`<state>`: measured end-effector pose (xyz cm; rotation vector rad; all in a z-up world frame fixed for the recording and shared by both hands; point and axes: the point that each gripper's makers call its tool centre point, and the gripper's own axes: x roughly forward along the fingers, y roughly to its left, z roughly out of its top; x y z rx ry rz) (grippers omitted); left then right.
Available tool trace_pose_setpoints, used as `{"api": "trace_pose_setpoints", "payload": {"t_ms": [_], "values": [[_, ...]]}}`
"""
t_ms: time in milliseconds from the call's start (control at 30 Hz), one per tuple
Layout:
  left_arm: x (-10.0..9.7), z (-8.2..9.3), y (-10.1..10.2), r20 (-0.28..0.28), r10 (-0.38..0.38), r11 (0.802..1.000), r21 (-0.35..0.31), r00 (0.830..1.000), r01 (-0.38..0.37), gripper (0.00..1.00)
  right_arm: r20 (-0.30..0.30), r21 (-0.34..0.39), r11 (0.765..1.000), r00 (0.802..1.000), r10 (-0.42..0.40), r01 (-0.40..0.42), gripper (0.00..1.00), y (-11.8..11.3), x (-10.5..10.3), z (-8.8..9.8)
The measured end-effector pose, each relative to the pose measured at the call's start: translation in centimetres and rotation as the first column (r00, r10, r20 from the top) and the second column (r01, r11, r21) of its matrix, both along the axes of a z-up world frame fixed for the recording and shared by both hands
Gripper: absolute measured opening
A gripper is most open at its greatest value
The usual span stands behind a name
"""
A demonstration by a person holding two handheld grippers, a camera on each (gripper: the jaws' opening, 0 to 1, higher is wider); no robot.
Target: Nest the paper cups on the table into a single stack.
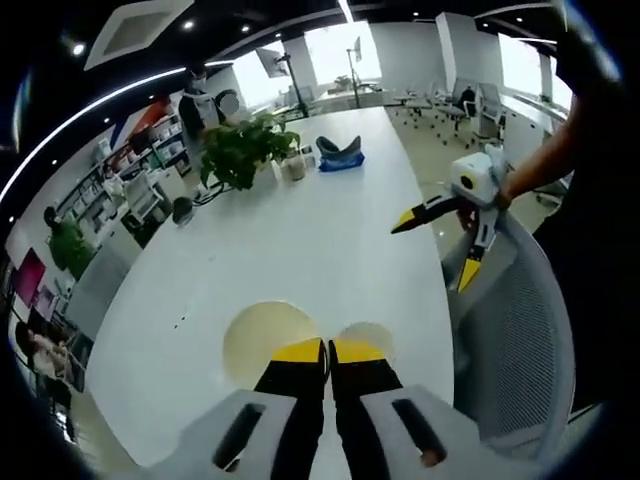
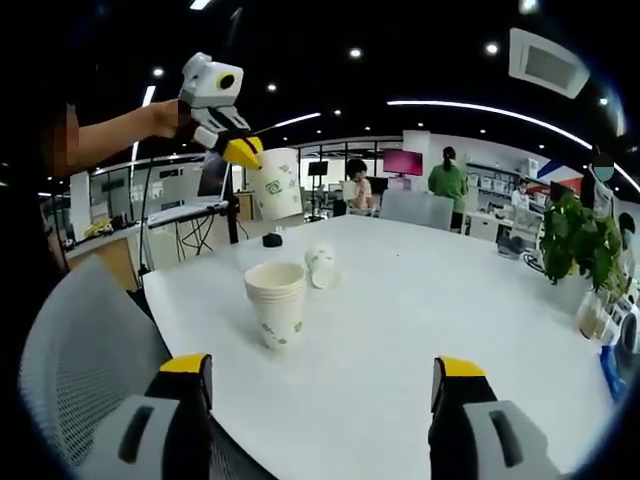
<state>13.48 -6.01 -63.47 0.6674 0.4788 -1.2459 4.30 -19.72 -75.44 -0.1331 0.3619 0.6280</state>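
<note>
My left gripper (image 1: 328, 350) is shut on the wall of a white paper cup (image 1: 262, 340), whose pale round shape shows on both sides of the jaw tips. In the right gripper view, that left gripper (image 2: 243, 152) holds the green-printed cup (image 2: 276, 182) up in the air, above and behind the others. An upright stack of nested cups (image 2: 275, 300) stands on the white table (image 2: 400, 330). Just behind it, one cup (image 2: 320, 265) lies on its side. My right gripper (image 2: 322, 367) is open and empty, short of the stack; it also hangs open over the table's edge (image 1: 437, 248).
A grey mesh chair (image 2: 80, 350) stands at the table's near edge. A potted plant (image 1: 240, 150) and a blue cloth bundle (image 1: 338, 155) sit at the far end. A small dark object (image 2: 272, 240) lies behind the cups. People sit at desks beyond.
</note>
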Motion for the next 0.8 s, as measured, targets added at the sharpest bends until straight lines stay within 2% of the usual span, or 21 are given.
{"api": "trace_pose_setpoints", "payload": {"t_ms": [333,800], "values": [[-1.6,-2.1,-1.5,-0.014,-0.035,0.999,0.026,0.999,0.035,0.00,0.000,0.002,1.000,1.000,0.002,-0.002,0.92,0.0,0.0,0.0],[-2.6,-4.6,-1.8,-0.046,-0.057,0.996,0.062,0.997,0.059,0.00,-0.006,-0.007,1.000,1.000,-0.012,0.012,0.91,-0.3,0.1,-0.2]]}}
